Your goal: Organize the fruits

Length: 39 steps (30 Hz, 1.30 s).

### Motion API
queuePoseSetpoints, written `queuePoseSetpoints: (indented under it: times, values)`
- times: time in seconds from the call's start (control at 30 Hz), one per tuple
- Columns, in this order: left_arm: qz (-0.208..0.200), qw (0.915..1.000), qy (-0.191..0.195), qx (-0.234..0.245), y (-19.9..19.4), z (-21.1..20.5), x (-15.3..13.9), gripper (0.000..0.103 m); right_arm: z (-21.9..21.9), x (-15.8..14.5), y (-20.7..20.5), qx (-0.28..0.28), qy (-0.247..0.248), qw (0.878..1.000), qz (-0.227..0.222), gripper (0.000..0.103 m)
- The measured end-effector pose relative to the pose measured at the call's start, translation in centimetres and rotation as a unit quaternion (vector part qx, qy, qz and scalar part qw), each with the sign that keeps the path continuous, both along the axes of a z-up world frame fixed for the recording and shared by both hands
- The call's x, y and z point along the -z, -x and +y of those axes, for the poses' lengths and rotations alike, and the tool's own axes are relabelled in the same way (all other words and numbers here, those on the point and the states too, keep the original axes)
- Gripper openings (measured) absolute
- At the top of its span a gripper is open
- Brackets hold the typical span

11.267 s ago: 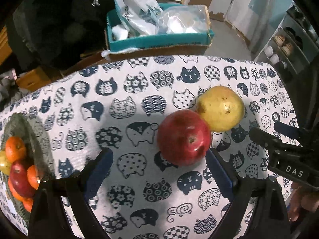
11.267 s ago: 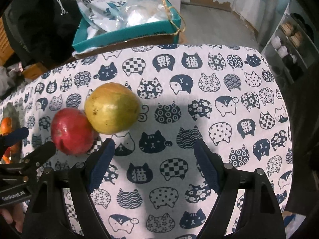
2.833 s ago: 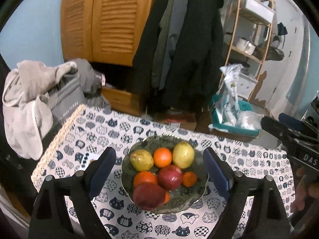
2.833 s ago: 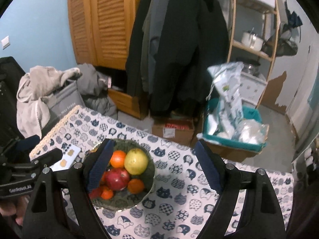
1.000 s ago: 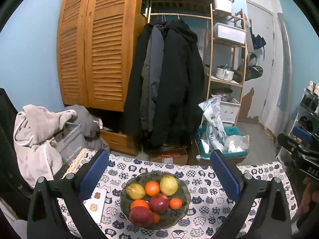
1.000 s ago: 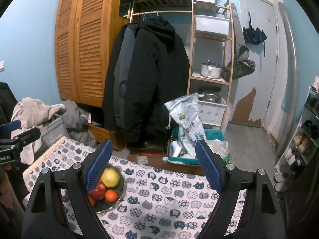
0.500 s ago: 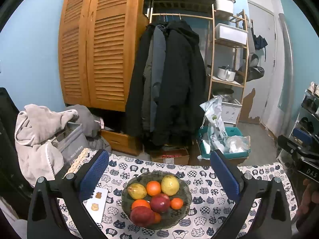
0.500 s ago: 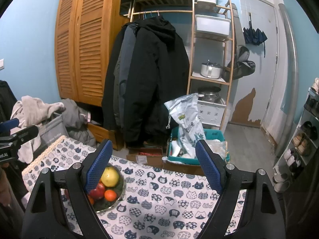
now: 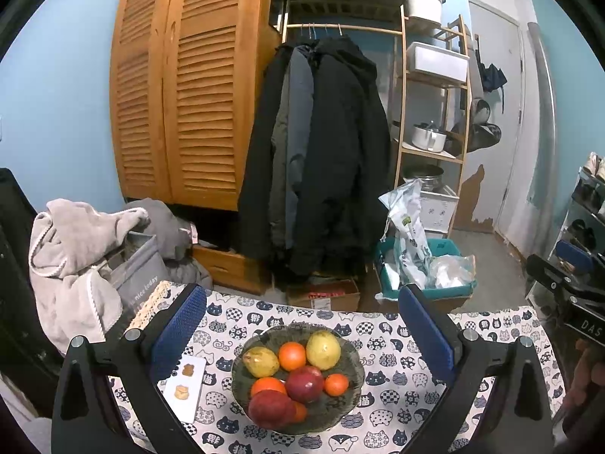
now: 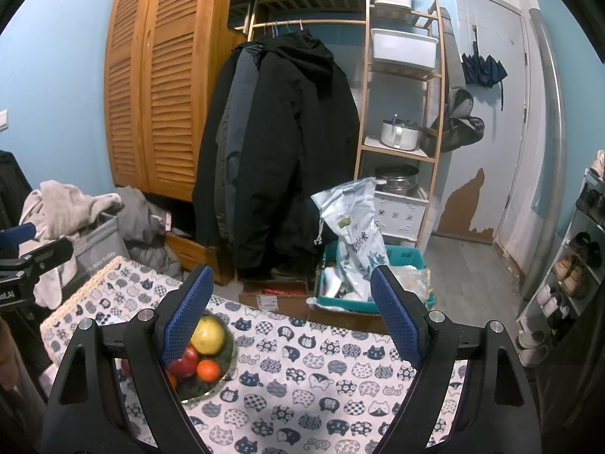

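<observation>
Sitting on the surface, which was covered by a cloth printed with cat faces, a dark green bowl held all the fruit. Inside it lay a yellow pear, an orange and a yellow-green apple along the far side, with a red apple in the middle, a small tangerine to its right, another orange to its left, and a dark red fruit nearest the camera. A white card with two small brown shapes on it lay just beside the bowl on its left.

The left gripper hung above the surface with its jaws wide apart and nothing between the blue pads; the bowl showed in the gap below them. The right gripper also stood with its jaws wide apart and held nothing, and in its view the bowl sat low on the left, partly hidden behind the left finger, with bare cloth ahead.

Beyond the surface stood a louvred wooden wardrobe, dark coats on a rail, a wooden shelf unit with pots, and a teal crate holding bags on the floor.
</observation>
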<state>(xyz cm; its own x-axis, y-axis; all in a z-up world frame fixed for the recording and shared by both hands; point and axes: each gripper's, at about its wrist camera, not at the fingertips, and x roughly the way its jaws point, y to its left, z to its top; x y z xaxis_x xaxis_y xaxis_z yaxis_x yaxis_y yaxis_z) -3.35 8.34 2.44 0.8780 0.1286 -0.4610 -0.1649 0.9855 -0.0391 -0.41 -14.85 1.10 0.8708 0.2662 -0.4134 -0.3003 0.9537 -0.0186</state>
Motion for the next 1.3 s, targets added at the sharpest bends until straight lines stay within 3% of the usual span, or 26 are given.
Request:
queuePoseSetpoints:
  times: [1.3]
  values:
    - [-0.012, 0.9997, -0.004, -0.019, 0.36, -0.36, -0.59, 0.103, -0.05, -0.08, 0.08, -0.002, 0.003, 1.000, 0.000, 0.084]
